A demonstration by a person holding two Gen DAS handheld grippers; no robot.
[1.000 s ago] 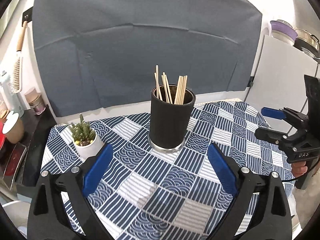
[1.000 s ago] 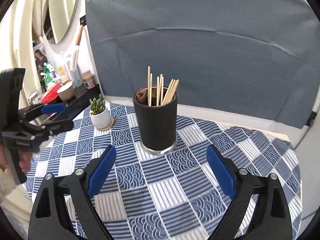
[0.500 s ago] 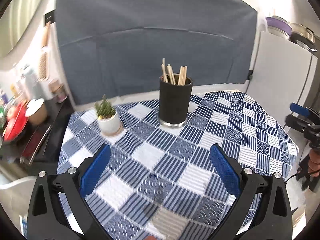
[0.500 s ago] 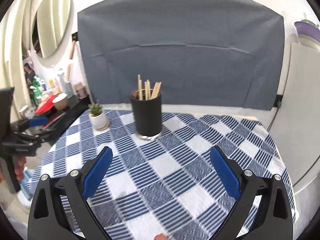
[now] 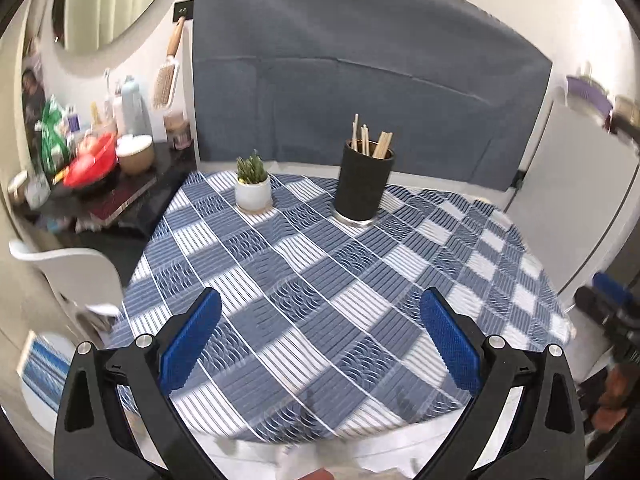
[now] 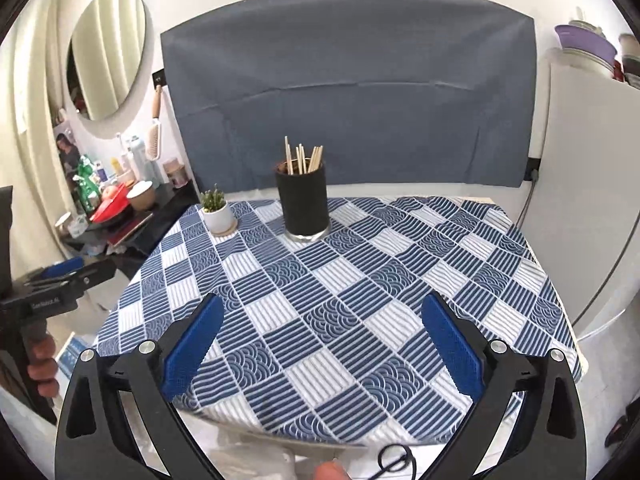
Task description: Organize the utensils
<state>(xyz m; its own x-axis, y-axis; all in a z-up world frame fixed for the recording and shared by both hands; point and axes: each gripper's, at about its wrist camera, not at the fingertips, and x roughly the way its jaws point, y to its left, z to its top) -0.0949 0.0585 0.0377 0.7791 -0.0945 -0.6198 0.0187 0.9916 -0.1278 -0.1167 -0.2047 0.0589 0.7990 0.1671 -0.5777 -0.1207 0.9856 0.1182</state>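
A black cylindrical holder [image 5: 363,186] [image 6: 303,203] stands upright at the far side of the table with several wooden chopsticks [image 5: 370,140] [image 6: 303,156] sticking out of it. My left gripper [image 5: 320,340] is open and empty, held over the table's near edge, far from the holder. My right gripper [image 6: 320,340] is open and empty too, also back at the near edge. The right gripper shows at the right border of the left wrist view [image 5: 612,304]; the left gripper shows at the left border of the right wrist view [image 6: 60,276].
A small cactus in a white pot [image 5: 253,188] [image 6: 217,210] stands left of the holder. The table wears a blue-and-white checked cloth [image 5: 320,264] [image 6: 360,280]. A cluttered dark side shelf [image 5: 100,184] and a white chair [image 5: 76,276] are at the left; a white cabinet [image 6: 580,200] at the right.
Both grippers have pulled back and up from the holder toward the table's near edge, so the holder looks smaller and farther. Both stay open and empty.
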